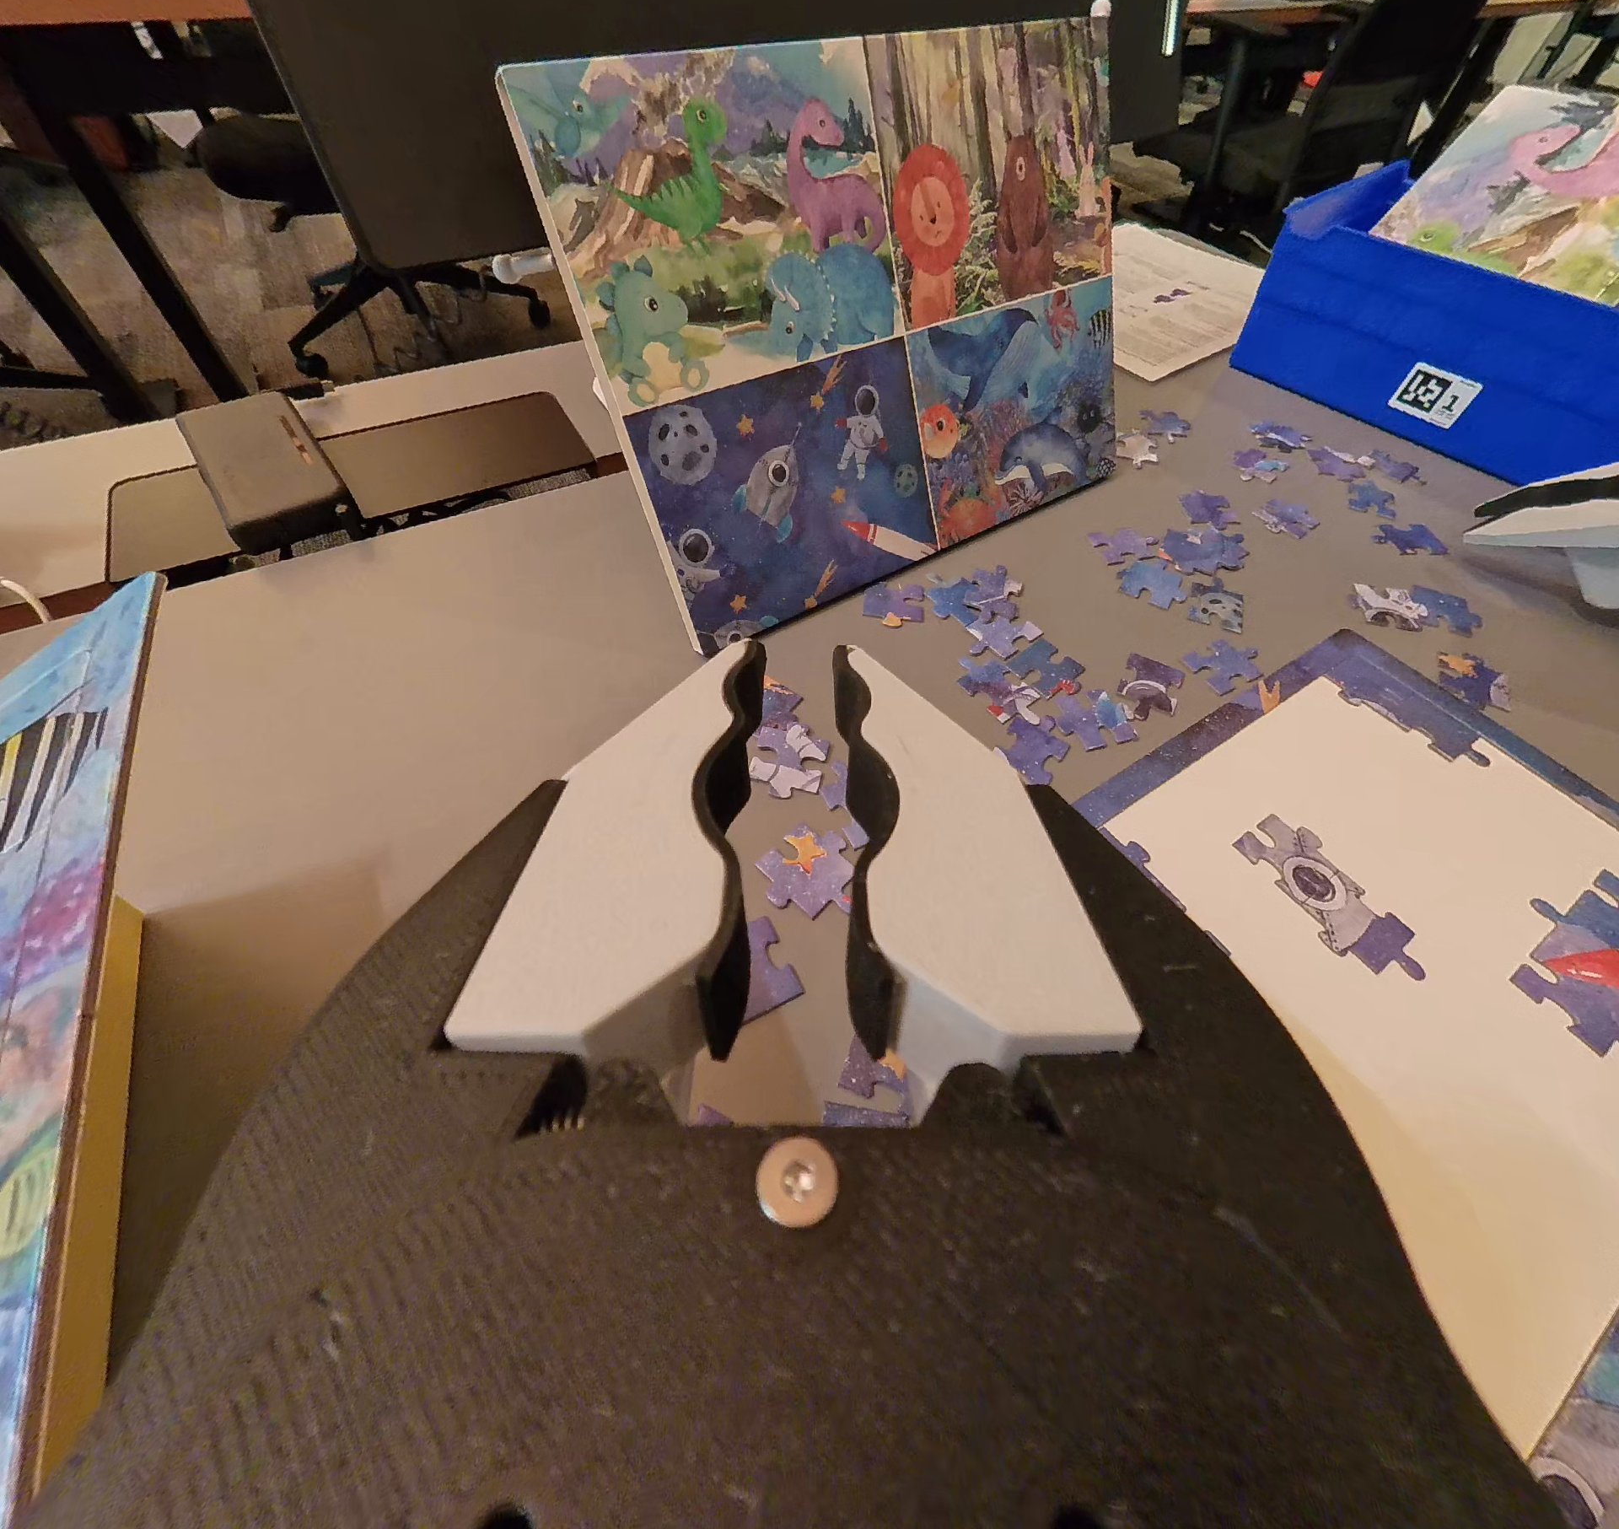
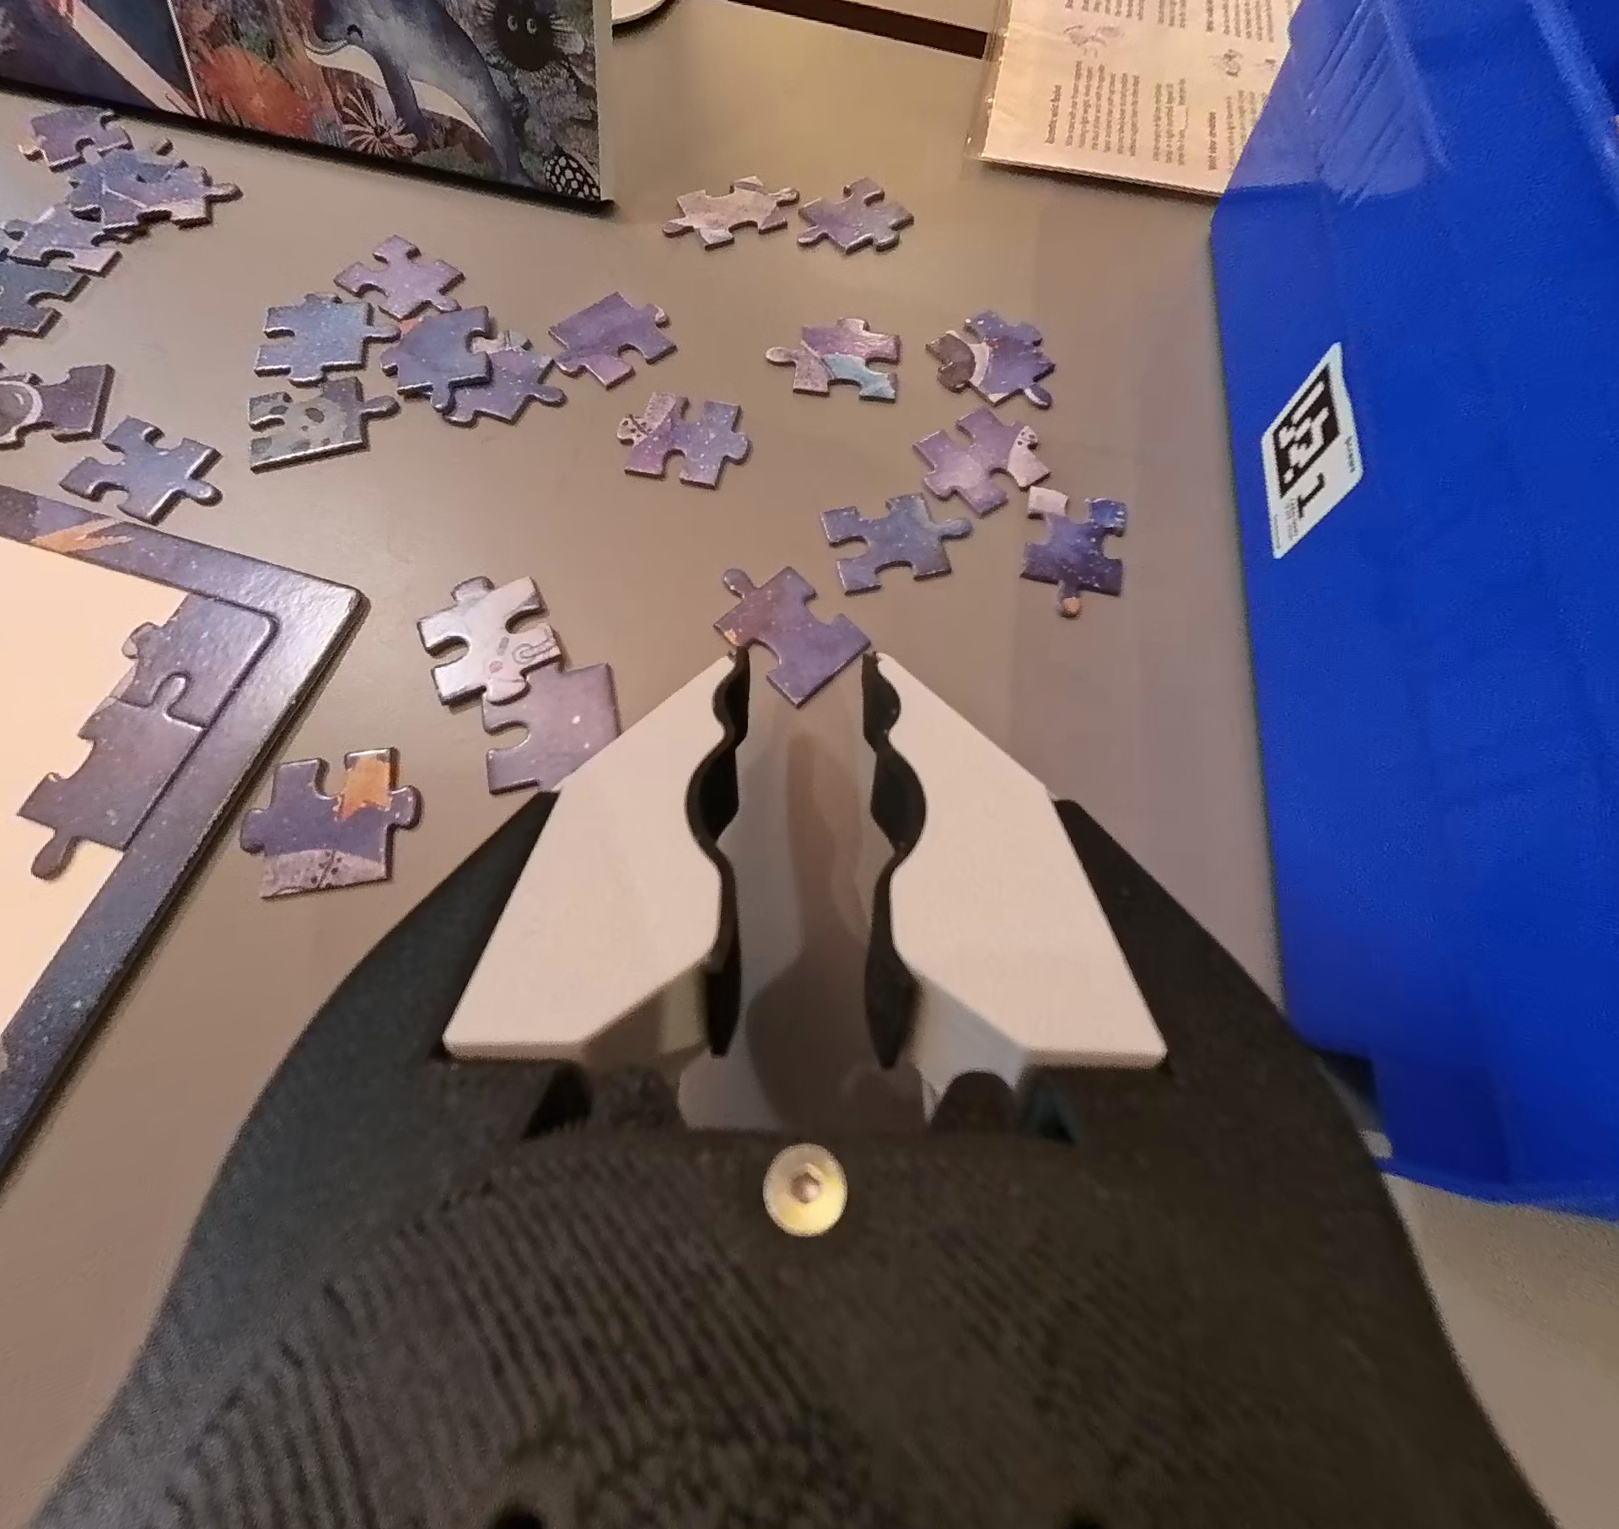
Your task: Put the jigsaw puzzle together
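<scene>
The right claw [image 2: 806, 665] is low over the grey surface [image 2: 543, 523]. Its two tips stand apart, and a purple puzzle piece [image 2: 793, 630] lies flat right at them, poking a little way in between. The tips do not squeeze it. A blue box [image 2: 1445, 611] sits just to its right. The left claw [image 1: 797, 654] is apart too and holds nothing, up above more loose puzzle pieces [image 1: 810, 869].
</scene>
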A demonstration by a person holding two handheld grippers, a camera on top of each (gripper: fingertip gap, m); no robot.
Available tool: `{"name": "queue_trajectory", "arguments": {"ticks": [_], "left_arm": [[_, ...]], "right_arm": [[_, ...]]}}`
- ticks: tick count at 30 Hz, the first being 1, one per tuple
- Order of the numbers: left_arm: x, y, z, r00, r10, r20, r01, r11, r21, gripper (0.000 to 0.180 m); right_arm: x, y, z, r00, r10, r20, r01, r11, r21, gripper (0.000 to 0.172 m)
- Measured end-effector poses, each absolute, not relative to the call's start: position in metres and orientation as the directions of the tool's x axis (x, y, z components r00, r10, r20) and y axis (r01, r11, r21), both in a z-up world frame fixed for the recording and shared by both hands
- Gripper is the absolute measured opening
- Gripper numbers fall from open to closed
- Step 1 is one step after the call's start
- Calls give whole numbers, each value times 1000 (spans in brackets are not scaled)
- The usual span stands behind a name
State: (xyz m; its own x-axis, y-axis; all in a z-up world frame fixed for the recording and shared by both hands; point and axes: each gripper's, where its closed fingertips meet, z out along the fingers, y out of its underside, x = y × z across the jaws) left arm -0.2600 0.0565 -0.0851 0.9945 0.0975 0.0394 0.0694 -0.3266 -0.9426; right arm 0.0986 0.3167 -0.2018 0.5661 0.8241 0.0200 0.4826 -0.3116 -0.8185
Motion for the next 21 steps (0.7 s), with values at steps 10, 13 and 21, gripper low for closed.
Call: {"name": "queue_trajectory", "arguments": {"ticks": [10,13,21], "left_arm": [[-261,56,-87,994,99,37,69,-334,-940,14],[-261,56,-87,994,99,38,70,-335,-939,14],[-260,57,-88,995,97,35,67,-342,-937,14]], "right_arm": [[99,317,-202,567,824,21,483,-312,-818,24],[99,317,-202,567,824,20,483,-312,-818,24],[99,317,-202,567,824,21,483,-312,-818,24]]}}
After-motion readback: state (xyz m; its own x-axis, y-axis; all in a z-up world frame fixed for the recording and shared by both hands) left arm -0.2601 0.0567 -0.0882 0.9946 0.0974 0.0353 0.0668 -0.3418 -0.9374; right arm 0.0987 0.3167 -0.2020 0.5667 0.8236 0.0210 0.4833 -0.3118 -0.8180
